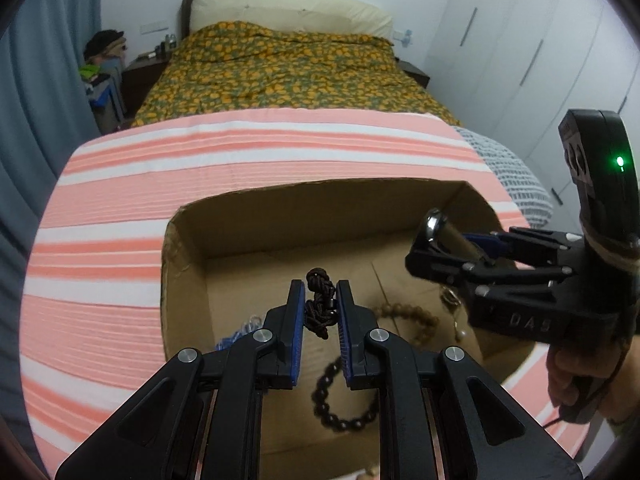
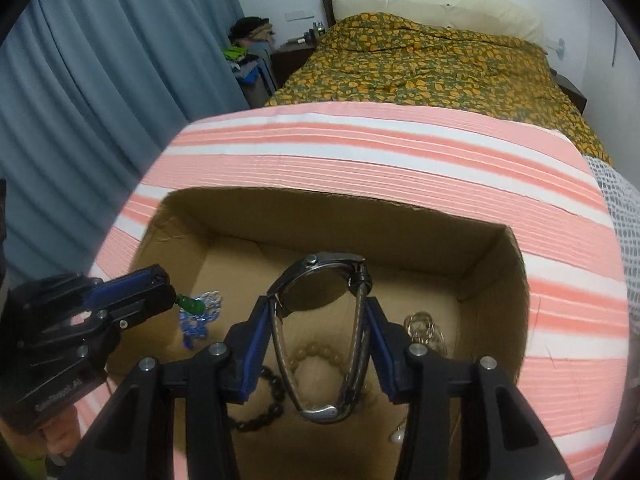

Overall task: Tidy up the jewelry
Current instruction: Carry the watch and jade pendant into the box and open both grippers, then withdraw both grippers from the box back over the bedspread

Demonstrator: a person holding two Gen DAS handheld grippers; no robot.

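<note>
Your left gripper (image 1: 320, 312) has its fingers closed on a dark braided cord bracelet (image 1: 319, 304), held above the open cardboard box (image 1: 184, 240) on the pink-striped worktop (image 1: 120, 200). Your right gripper (image 2: 318, 328) holds its fingers part-open, clamped on a metal wristwatch (image 2: 316, 284) by its band, also over the box. On the box floor lie a tan bead bracelet (image 2: 316, 354), a dark bead bracelet (image 1: 344, 400), blue jewelry (image 2: 198, 320) near its left wall and silver rings (image 2: 422, 326) near its right wall.

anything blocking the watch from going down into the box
Nothing visible does. The right tool holds the watch above the open cardboard box; below lie only a tan bead bracelet and a dark bead bracelet.
</note>
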